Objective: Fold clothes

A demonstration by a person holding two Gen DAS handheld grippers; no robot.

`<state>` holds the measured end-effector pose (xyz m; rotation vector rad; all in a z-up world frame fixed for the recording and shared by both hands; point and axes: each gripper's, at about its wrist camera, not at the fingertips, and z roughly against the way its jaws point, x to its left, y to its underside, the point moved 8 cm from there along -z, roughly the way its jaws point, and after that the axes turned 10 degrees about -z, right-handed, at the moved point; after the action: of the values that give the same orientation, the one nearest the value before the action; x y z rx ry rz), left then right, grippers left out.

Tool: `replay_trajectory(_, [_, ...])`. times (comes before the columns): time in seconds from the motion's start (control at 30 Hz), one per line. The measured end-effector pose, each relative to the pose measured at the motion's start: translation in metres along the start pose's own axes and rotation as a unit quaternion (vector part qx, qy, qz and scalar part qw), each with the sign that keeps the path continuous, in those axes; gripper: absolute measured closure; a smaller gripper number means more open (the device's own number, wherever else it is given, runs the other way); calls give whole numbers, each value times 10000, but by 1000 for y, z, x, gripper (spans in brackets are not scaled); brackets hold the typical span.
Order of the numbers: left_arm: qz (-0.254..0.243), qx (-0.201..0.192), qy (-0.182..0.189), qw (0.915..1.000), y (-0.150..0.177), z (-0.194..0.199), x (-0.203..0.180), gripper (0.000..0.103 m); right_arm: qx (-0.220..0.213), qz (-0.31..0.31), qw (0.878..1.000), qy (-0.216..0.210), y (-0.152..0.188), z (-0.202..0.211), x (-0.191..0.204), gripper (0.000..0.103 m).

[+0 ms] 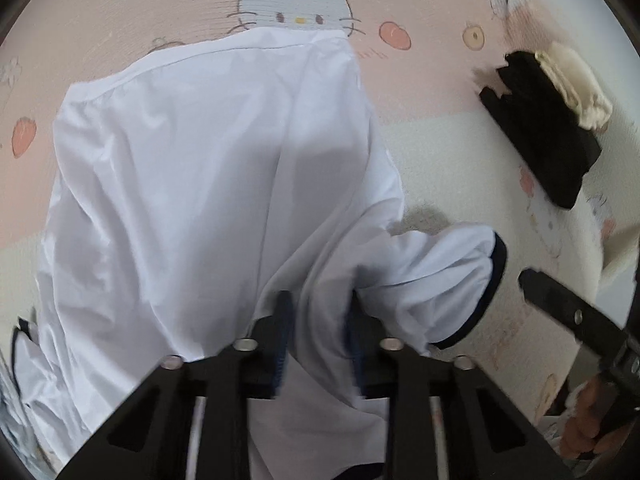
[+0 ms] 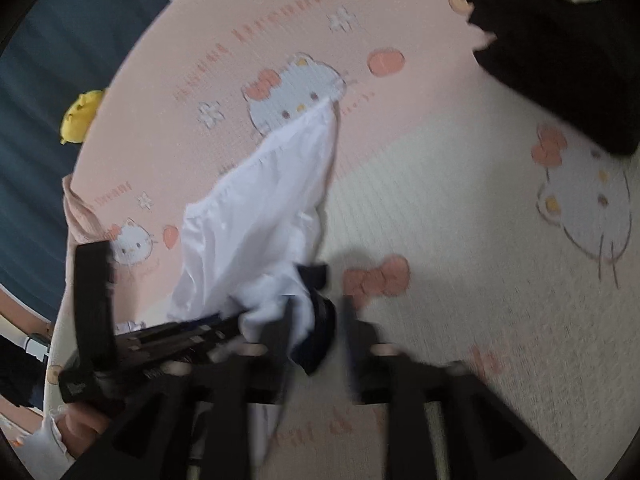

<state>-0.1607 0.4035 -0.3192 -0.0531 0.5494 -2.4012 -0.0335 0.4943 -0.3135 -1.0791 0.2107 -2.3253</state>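
A white shirt [image 1: 208,184] with navy-trimmed cuffs lies spread on the bed. My left gripper [image 1: 319,320] is shut on a bunch of its near edge, and white cloth fills the gap between the fingers [image 1: 285,328]. One sleeve with its navy cuff [image 1: 496,276] hangs to the right of that grip. My right gripper [image 2: 314,320] is open and blurred, with the navy cuff [image 2: 322,320] beside its left finger. In the left wrist view, the right gripper [image 1: 560,312] shows just right of the cuff. In the right wrist view, the left gripper [image 2: 168,340] shows holding the shirt [image 2: 260,200].
The bed sheet [image 1: 440,168] is pink and cream with a cat print. A stack of folded black clothes [image 1: 544,128] with a cream garment [image 1: 576,80] on top sits at the far right. A yellow plush toy [image 2: 82,116] lies at the bed's left edge. A hand [image 1: 588,420] holds the right gripper.
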Motion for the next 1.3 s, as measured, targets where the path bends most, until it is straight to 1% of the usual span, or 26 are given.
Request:
replay_trajectory(0.03, [-4,14,-27,10000,1,0,1,83,2,-31,10000,-67,1,0,0,45])
replay_trajectory(0.1, [-22,10,-87,10000,2,0,2,83,140,-100,9993,-318,5,-3,4,44])
replay_trajectory(0.13, [-31,19,-103,9999,2,1,3,83,214,-72,9992,-344,7,-6,6,44])
replay_trajectory(0.23, [-44,42,-146,9999,3,0,6,83,277,269,9992,-97,12,-18,11,44])
replay_trajectory(0.33, [46,54,-118,9999,4,-3,8,83,509,368,9979,-151,18,-34,19,44])
replay_trajectory(0.4, [40,44,-146,9999,5,-3,10,80,744,335,9965,-206,24,-44,22,44])
replay_trajectory(0.47, [116,34,-27,9999,6,-3,12,80,831,286,9959,-211,28,-49,22,44])
replay_trajectory(0.53, [248,38,143,9996,6,-4,13,73,840,205,9960,-208,30,-53,22,44])
replay_trajectory(0.6, [495,109,321,9982,8,-4,17,49,823,129,9964,-175,30,-57,21,45])
replay_trajectory(0.67, [623,112,362,9973,9,-1,17,47,818,53,9965,-168,29,-60,20,61])
replay_trajectory(0.7, [659,97,351,9972,10,1,17,47,825,14,9964,-180,28,-61,20,87])
replay_trajectory(0.73, [696,83,340,9970,10,4,17,46,876,-126,9955,-324,27,-61,22,96])
replay_trajectory(0.77, [696,72,299,9971,10,6,15,46,934,-282,9940,-489,27,-60,24,96])
replay_trajectory(0.83, [493,51,82,9987,9,12,9,45,829,-430,9932,-694,21,-54,28,97])
replay_trajectory(0.9, [96,-66,-270,9996,8,23,2,46,747,-522,9927,-795,16,-47,28,97])
replay_trajectory(0.97, [-434,-219,-838,9953,8,36,-4,46,668,-612,9919,-890,11,-41,28,97])
replay_trajectory(1.03, [-889,-277,-1213,9882,8,40,-15,46,589,-701,9909,-984,6,-34,27,97])
replay_trajectory(1.07, [-1118,-297,-1343,9842,9,41,-21,46,574,-753,9905,-999,4,-30,23,97])
replay_trajectory(1.1, [-1228,-297,-1383,9823,8,40,-26,46,534,-776,9905,-1002,2,-27,19,97])
replay_trajectory(1.3, [-1244,-118,-1174,9852,3,30,-46,46,376,-1076,9883,-1009,-10,-14,-6,97])
